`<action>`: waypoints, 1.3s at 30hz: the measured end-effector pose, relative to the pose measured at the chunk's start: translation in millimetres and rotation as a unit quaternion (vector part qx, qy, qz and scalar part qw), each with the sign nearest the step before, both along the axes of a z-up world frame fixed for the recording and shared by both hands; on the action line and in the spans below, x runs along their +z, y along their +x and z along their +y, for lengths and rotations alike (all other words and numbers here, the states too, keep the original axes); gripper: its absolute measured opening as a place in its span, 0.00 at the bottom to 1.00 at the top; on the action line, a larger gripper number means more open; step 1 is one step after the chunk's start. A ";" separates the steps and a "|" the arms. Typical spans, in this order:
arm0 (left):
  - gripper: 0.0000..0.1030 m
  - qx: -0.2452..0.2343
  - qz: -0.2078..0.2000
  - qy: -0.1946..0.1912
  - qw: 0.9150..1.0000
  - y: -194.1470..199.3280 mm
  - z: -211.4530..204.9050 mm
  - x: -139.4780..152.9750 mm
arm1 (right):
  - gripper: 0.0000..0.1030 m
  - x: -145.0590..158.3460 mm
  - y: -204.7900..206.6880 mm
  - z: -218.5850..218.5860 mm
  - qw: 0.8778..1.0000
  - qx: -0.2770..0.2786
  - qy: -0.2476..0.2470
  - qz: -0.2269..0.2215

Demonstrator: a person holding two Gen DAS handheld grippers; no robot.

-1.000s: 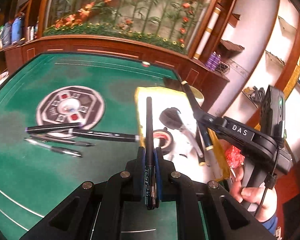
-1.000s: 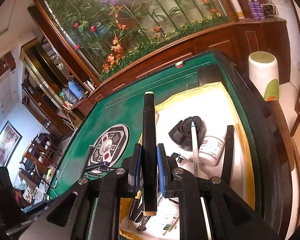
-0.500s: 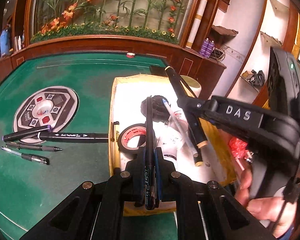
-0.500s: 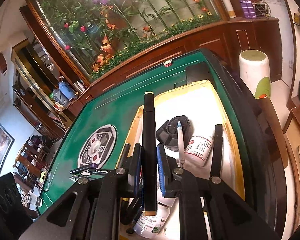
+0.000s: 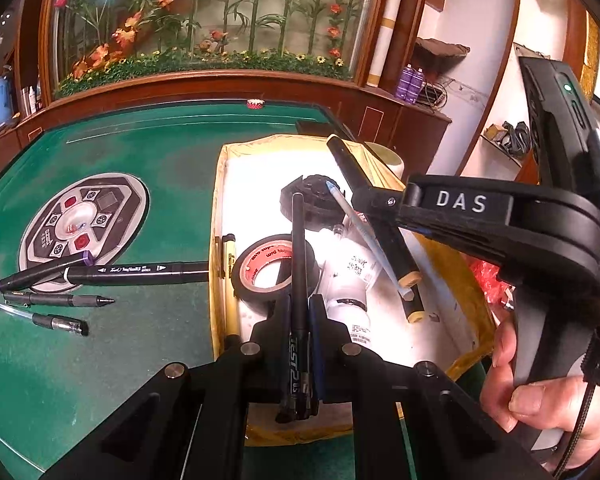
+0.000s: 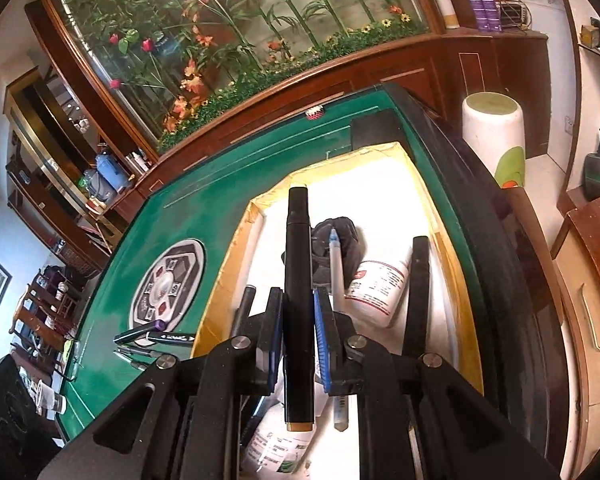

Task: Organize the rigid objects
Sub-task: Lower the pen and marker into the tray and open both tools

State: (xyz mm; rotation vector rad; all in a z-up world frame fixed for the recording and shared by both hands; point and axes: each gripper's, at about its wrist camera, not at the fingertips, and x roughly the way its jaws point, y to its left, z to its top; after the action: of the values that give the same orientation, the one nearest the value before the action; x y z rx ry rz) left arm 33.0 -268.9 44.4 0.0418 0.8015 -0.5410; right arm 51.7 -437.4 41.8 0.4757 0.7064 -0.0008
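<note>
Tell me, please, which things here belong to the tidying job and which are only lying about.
Belonging to the job:
- thin black pen in the left gripper
- thick black marker in the right gripper
- yellow-rimmed tray
- loose pens on the felt
- tape roll

Lying about:
- round centre panel
- white stool

Each camera sits just behind its own claw and looks forward and down along the two fingers. The left view faces the green desk [image 5: 148,152] from the near edge, very close above the yellow-rimmed tray [image 5: 219,184], and it sees the right claw [image 5: 370,196] entering from the right. The right view looks over the same tray [image 6: 236,240] from the near right. Both share the tray, the round centre panel [image 5: 80,232] and the far flower display [image 5: 204,16].
</note>
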 end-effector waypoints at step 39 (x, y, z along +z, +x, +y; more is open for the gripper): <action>0.08 -0.002 -0.053 0.071 0.996 -12.8 -15.4 -13.9 | 0.14 -13.4 7.4 1.7 0.999 -0.011 -0.028 0.030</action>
State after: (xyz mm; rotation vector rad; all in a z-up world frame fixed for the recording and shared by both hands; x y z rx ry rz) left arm 20.2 -284.3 30.5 0.2007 0.7349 -0.4808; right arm 59.1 -435.7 28.3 0.4305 0.7580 -0.0564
